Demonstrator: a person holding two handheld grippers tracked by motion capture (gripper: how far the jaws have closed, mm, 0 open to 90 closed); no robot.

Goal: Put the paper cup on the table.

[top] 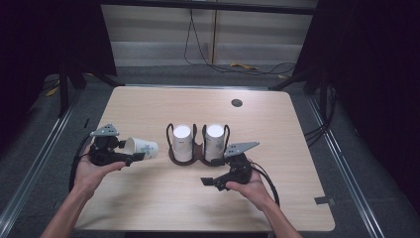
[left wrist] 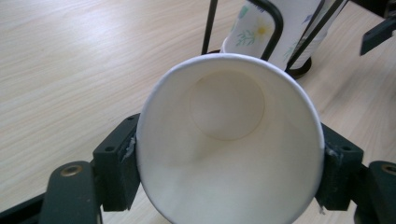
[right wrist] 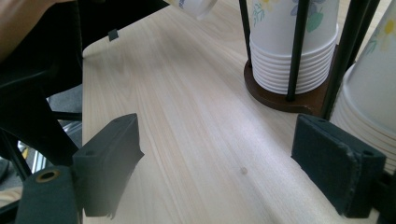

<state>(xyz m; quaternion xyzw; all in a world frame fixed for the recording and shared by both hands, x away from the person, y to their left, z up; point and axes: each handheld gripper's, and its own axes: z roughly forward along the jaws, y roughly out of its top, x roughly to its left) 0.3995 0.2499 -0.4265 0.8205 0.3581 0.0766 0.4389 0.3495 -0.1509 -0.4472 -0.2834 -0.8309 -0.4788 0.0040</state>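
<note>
Wooden table (top: 148, 203), left hand-held gripper (top: 130, 157) clamping paper cup (top: 141, 148)

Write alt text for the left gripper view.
A white paper cup, its open mouth toward the camera, is clamped between the left gripper's two black jaws above a light wooden table. Behind it a stack of flower-printed cups stands in a black wire holder.

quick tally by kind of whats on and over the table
loose paper cup, held in the left tool: 1
stacks of paper cups: 2
cup holder: 1
tools, counting the right tool: 2
total: 6
</note>
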